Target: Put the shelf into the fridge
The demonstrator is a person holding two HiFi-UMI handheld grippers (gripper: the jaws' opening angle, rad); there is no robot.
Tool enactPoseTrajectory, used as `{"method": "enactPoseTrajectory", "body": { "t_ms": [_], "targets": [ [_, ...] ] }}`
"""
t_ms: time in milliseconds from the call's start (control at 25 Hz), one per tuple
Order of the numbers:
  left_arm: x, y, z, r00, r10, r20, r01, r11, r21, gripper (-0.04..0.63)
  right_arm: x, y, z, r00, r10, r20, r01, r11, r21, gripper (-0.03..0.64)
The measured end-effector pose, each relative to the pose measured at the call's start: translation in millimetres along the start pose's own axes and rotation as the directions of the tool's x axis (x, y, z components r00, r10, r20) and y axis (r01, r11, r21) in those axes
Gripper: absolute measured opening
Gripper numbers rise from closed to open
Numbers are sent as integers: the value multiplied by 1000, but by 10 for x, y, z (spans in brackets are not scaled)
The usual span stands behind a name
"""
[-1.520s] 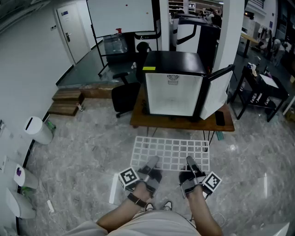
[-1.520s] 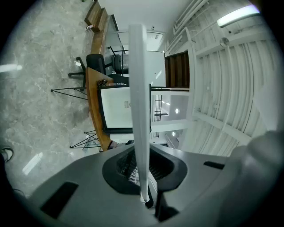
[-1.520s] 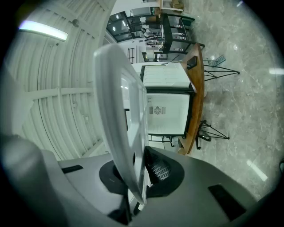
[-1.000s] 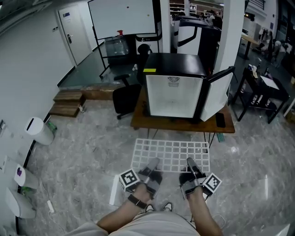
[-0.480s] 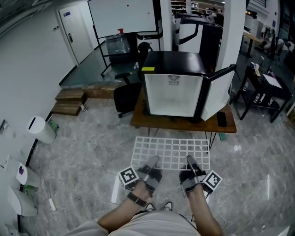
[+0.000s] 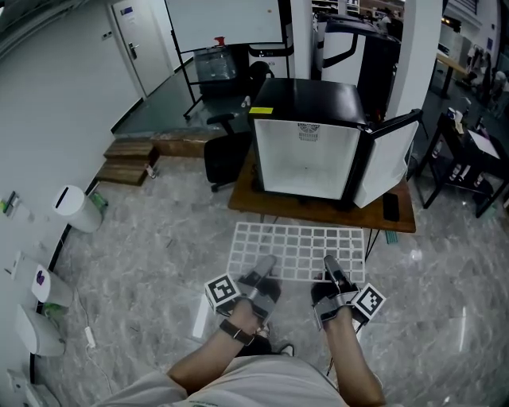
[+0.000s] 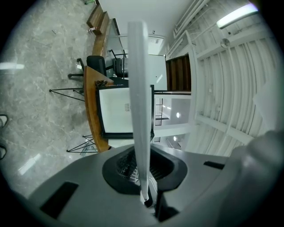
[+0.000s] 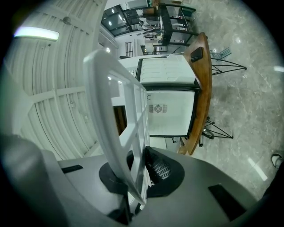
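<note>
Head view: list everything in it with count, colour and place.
shelf: one, white grid, held before the table
fridge: one, black, white inside, door open, on the table
table: one, brown wood, ahead
chair: one, black, left of the table
whiteboard: one, white, far back
cylinder: one, white, floor at left
left claw: one, grey, shut on shelf's near edge
right claw: one, grey, shut on shelf's near edge
forearms: two, bare, bottom

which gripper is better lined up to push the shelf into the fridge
Probably right, by a little. The left gripper and right gripper are both shut on the near edge of the shelf, but the right lines up inside the opening of the fridge; the left faces its left wall.
</note>
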State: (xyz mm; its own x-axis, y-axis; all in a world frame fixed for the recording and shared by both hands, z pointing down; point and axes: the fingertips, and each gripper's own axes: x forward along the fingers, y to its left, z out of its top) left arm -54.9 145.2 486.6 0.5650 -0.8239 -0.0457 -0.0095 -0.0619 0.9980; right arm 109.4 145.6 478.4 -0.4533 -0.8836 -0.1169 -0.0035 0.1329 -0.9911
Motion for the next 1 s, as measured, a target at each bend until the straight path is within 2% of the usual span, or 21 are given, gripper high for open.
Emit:
{"method": "enactPoseTrajectory", "body": {
  "t_ms": [160,320,640,880,1000],
  "targets": [
    [222,-36,133,1000,-29,-3,29,999,-18,28,222,-23,105,1000,2,-1,-2,1000,-12,46],
    [588,21,377,999,-28,-24,27,1000,-14,28,574,-65,308,1000,-11,15,11,1000,-25,46],
    [1088,90,716,992,-80,-95,76,996,-38,28,1028,-227,493,998,-6,66,10,998,-59,46],
    [1822,59,1251,984,-48,-172,42,999,-33,28,1737,-220,854,990,-29,137,38,997,-69,46],
    [1999,46,1337,979,-71,-193,68,997,-25,28,1871,-255,928,987,-22,157,35,996,-81,46]
  ]
}}
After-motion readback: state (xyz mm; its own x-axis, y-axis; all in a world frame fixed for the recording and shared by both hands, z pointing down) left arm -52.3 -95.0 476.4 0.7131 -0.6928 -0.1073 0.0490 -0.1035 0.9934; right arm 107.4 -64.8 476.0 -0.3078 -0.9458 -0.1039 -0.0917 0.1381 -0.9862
